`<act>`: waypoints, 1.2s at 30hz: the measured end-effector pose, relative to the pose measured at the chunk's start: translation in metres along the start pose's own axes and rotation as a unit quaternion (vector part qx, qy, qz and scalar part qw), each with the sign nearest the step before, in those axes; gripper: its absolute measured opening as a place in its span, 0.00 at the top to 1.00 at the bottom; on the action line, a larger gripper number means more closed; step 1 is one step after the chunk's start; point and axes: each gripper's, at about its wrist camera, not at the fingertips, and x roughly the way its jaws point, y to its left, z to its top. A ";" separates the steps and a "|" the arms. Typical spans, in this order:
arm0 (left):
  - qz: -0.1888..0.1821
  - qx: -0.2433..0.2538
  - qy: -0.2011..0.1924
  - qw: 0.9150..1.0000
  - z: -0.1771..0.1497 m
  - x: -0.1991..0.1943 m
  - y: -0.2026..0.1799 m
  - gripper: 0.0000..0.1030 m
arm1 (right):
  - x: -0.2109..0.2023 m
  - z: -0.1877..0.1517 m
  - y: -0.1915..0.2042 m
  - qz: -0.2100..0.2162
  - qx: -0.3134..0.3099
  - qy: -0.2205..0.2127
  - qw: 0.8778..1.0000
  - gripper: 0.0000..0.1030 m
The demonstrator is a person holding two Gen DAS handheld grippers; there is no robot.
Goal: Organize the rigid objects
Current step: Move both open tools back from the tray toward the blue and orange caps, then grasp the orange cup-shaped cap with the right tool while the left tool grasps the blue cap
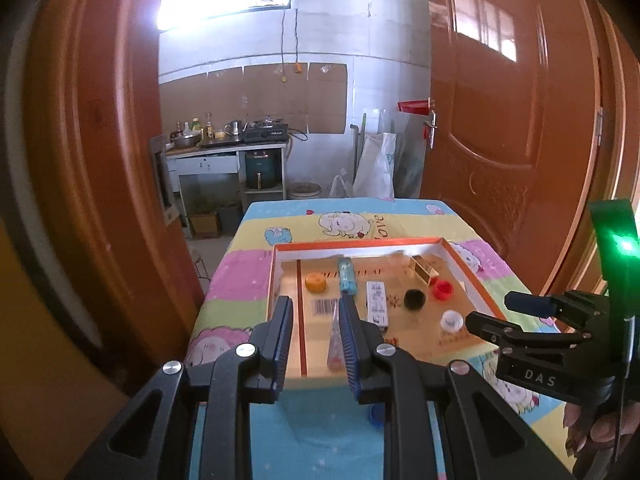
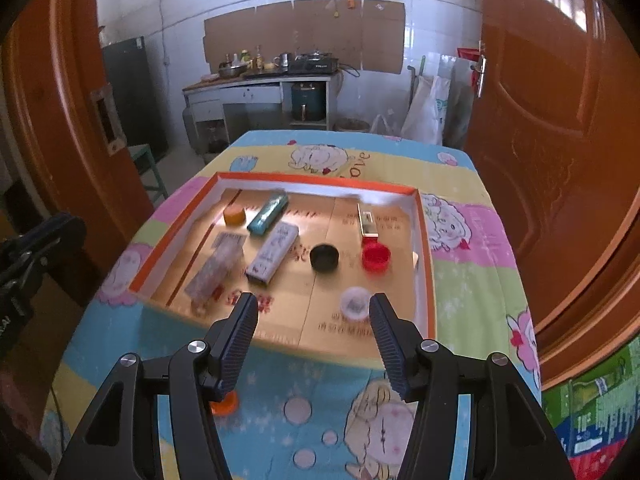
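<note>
Left claw, lower centre of left wrist view: fingers spread partway, nothing pinched. Its right finger overlaps a clear plastic box lying in the tray; contact can't be told.

Right claw, lower centre of right wrist view: spread wide, holding nothing, tips over the tray's near edge. White cap sits just ahead, between the fingers but apart from both.

Tray w/ orange rim sits on the cartoon-print cloth covering the bench. In it, right wrist view: orange cap upper left, teal tube beside it, white carton mid, black cap centre, red cap right of it, small gold-white box above the red one.

Outside the tray, on the cloth: another orange cap under the right claw's left finger, lower left of frame.
</note>
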 end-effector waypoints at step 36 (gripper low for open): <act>-0.049 -0.054 0.047 0.996 -0.081 -0.020 0.018 0.77 | 0.047 -0.085 0.076 0.069 -0.096 0.051 0.992 0.72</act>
